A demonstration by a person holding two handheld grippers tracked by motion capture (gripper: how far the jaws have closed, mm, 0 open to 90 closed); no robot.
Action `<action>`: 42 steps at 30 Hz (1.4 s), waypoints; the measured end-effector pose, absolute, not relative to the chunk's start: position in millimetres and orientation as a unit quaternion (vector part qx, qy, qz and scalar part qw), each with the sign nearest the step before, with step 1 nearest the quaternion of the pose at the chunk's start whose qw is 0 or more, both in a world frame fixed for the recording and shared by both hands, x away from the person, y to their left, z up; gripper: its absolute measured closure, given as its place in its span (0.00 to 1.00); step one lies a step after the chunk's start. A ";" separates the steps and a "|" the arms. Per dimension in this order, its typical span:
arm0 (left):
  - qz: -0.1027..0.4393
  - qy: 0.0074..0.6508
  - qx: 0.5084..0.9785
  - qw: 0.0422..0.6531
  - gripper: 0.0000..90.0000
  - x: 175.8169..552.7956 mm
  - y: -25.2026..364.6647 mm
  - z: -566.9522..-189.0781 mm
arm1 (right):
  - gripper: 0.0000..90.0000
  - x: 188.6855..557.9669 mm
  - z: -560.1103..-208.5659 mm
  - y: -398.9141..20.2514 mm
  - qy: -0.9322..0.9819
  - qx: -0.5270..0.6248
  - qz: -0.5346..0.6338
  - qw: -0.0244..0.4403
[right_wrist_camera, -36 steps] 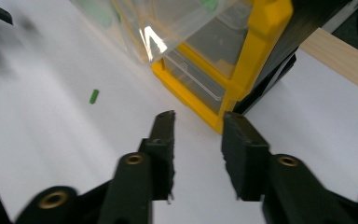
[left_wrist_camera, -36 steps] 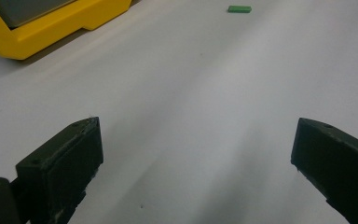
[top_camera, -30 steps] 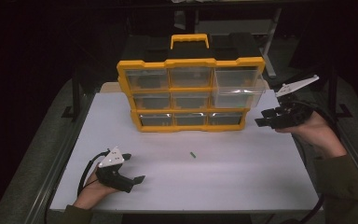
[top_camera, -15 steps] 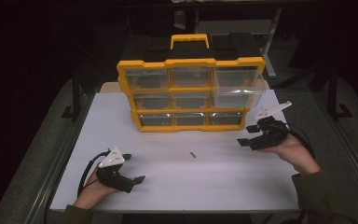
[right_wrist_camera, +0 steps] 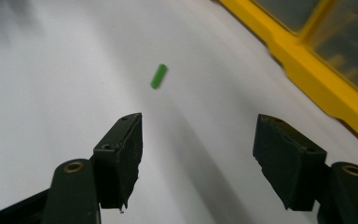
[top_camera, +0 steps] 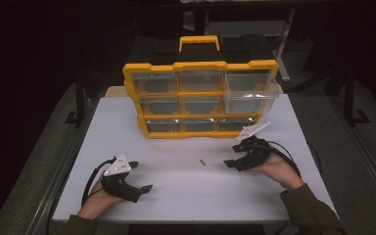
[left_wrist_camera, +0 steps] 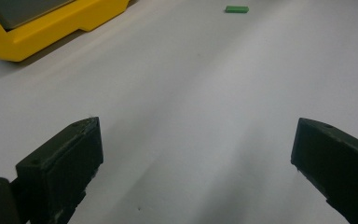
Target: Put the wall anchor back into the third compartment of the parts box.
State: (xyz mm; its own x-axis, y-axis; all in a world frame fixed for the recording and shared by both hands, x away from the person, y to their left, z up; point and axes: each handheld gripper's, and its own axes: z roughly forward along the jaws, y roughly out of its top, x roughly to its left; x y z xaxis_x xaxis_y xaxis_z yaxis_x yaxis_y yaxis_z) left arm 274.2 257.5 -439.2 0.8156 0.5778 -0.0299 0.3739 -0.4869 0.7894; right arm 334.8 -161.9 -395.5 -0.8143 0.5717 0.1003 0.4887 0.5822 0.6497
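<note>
Right gripper (top_camera: 236,157), jaws spread and just opened wider, nothing between, neared small green piece (top_camera: 202,161) lying mid-table toward front edge. Left gripper (top_camera: 140,176) rested jaws apart near front-left corner. Best: straddle piece, jaws low, close gently.

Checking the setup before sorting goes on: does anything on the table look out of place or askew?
Two things. A small green piece lies loose on the white table, in front of the yellow organizer rather than in a drawer. The organizer's clear drawer at its right end juts out past the frame, while the others sit flush.
</note>
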 end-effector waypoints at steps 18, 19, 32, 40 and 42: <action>0.120 0.278 0.852 0.426 0.03 273.8 257.3 -439.2 | 0.60 360.7 -421.2 -95.6 0.908 0.264 0.325 0.031; 0.120 0.278 0.852 0.427 0.02 273.7 257.3 -439.1 | 0.63 361.7 -422.9 -92.8 0.909 0.261 0.325 0.028; 0.119 0.277 0.852 0.428 0.03 273.6 257.8 -438.8 | 0.85 366.5 -436.5 -73.5 0.923 0.242 0.297 0.029; 0.120 0.278 0.852 0.428 0.03 273.7 257.7 -438.8 | 0.92 366.6 -436.5 -75.0 0.923 0.242 0.299 0.035; 0.120 0.277 0.852 0.428 0.03 273.8 257.5 -438.8 | 0.92 365.8 -434.0 -78.1 0.922 0.242 0.300 0.036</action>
